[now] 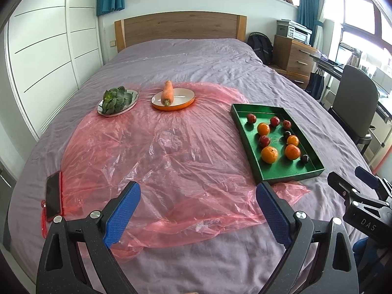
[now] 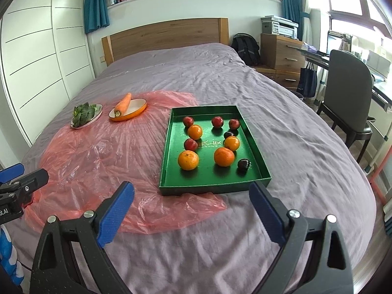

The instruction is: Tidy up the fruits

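A green tray lies on the bed and holds several oranges, red fruits and dark plums. An orange-rimmed dish holds a carrot. A plate holds leafy greens. My left gripper is open and empty above the pink plastic sheet. My right gripper is open and empty just in front of the tray's near edge.
A pink plastic sheet covers part of the purple bedspread. A phone with a red strap lies at the left. A wooden headboard, a drawer unit and a chair stand around the bed.
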{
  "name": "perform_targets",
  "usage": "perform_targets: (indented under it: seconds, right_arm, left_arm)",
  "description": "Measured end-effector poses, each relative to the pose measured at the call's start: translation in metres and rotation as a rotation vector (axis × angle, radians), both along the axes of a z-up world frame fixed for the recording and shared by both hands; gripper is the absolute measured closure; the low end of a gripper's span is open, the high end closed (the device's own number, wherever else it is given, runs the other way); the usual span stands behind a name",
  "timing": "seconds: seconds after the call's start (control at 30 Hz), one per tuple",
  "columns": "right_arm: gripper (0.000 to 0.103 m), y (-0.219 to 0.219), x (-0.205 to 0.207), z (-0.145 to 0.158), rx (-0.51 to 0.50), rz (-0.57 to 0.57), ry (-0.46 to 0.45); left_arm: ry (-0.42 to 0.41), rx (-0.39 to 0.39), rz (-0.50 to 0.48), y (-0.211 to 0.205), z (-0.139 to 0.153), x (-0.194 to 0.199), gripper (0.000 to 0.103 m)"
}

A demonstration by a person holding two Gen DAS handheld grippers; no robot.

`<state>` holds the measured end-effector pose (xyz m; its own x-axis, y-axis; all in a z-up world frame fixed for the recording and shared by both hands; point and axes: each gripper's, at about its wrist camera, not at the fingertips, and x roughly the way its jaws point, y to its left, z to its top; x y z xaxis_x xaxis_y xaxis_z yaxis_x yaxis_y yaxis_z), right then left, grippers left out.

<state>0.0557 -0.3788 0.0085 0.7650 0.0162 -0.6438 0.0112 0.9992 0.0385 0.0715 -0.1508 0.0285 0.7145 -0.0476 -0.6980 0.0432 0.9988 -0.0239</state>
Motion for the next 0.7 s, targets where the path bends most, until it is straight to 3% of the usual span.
perform_targets:
  seconds: [0.7]
  right_arm:
    - [0.0, -0.014, -0.001, -0.005, 0.005, -0.029, 0.012]
  left_arm:
    - [0.063, 0.007, 0.013, 0.0, -0.014, 0.01, 0.01]
